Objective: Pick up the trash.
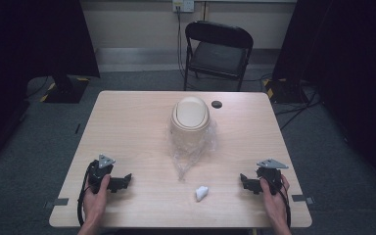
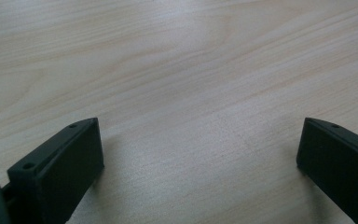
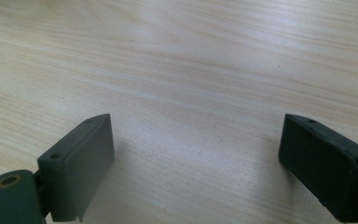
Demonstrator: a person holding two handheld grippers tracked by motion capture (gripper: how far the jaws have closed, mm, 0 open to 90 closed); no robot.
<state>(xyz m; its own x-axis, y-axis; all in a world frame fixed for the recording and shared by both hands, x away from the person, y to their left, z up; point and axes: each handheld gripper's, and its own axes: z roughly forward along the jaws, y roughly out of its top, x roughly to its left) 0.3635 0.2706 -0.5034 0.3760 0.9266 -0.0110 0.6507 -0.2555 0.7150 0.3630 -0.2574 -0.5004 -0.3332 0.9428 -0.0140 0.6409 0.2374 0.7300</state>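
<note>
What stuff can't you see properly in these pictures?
- Inside of the beige bin: high view, its domed lid covers it.
- What the small white lump is: high view, too small to tell.
- Clear plastic wrap under the bin: high view, the bin hides part of it.
- Chair legs: high view, the table edge cuts them off.

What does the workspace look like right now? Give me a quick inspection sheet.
Surface: wooden table, with a dark round spot near its far edge.
Job's things: beige bin with a domed lid standing on a crumpled clear plastic bag; small white wad nearer the person.
Clutter: nothing seen.
Grippers: left hand-held gripper and right hand-held gripper rest low on the table, jaws wide apart, holding nothing.
Cables: black cable loops from the left hand-held gripper.
Surroundings: folding chair beyond the table, black curtains at the sides.
</note>
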